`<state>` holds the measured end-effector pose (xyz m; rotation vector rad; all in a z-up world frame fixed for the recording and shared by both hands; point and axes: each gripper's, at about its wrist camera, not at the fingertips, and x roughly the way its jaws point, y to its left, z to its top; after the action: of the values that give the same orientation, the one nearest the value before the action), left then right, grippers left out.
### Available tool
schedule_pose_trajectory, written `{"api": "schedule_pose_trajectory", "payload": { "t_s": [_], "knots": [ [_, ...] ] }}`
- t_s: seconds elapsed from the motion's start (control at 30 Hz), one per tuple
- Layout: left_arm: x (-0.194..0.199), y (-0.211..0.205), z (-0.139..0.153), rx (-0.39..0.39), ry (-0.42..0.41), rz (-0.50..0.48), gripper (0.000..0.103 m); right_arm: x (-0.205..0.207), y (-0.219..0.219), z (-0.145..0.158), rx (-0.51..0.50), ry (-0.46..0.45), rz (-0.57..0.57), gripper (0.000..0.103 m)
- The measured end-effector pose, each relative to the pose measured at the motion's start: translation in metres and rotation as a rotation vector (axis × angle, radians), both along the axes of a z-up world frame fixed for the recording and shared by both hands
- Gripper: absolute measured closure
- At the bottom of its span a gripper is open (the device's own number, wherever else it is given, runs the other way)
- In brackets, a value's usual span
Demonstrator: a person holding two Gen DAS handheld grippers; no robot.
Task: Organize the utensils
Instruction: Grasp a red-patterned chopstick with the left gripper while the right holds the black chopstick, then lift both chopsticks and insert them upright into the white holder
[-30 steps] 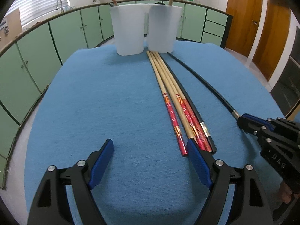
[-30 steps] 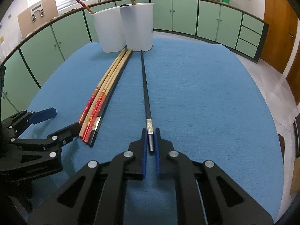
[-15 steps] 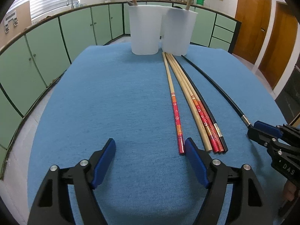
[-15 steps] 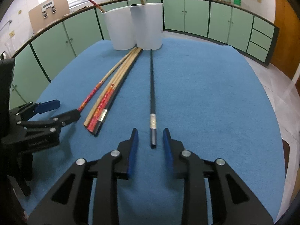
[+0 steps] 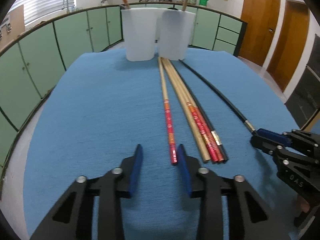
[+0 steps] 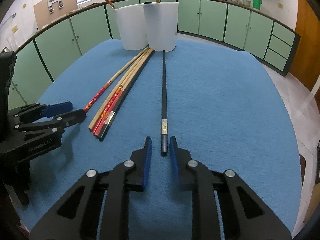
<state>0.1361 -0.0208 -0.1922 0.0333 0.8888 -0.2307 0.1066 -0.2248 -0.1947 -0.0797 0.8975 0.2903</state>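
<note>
Several chopsticks lie lengthwise on the blue tablecloth (image 5: 90, 110). A red-ended wooden chopstick (image 5: 169, 124) lies apart to the left of a bundle (image 5: 202, 128) of wooden, red and black ones. My left gripper (image 5: 159, 150) is open, its right pad beside the red chopstick's near end. A lone black chopstick (image 6: 164, 100) with a silver band lies further right. My right gripper (image 6: 160, 143) is open, its pads on either side of the black chopstick's near end. Two white cups (image 6: 130, 28) (image 6: 161, 26) stand at the far end, each holding a chopstick.
The table's rounded edge drops off on all sides to the kitchen floor. Green cabinets (image 6: 220, 24) ring the room. The left gripper shows in the right wrist view (image 6: 60, 110); the right gripper shows in the left wrist view (image 5: 270, 138).
The right gripper has opened, letting go of the black chopstick, which now lies on the cloth. The left gripper has narrowed and moved right and forward toward the red-ended chopstick.
</note>
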Motion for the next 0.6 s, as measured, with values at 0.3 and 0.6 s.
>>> {"api": "schedule_pose_trajectory", "payload": {
  "t_s": [0.3,0.6],
  "knots": [
    [-0.001,0.001,0.003,-0.050,0.001,-0.030,0.097,0.000,0.001,0.000,0.009,0.003,-0.007,0.097],
    [-0.012,0.023,0.056,-0.065,-0.103,-0.020,0.097,-0.004,-0.005,0.038,0.014,-0.071,0.010,0.097]
  ]
}}
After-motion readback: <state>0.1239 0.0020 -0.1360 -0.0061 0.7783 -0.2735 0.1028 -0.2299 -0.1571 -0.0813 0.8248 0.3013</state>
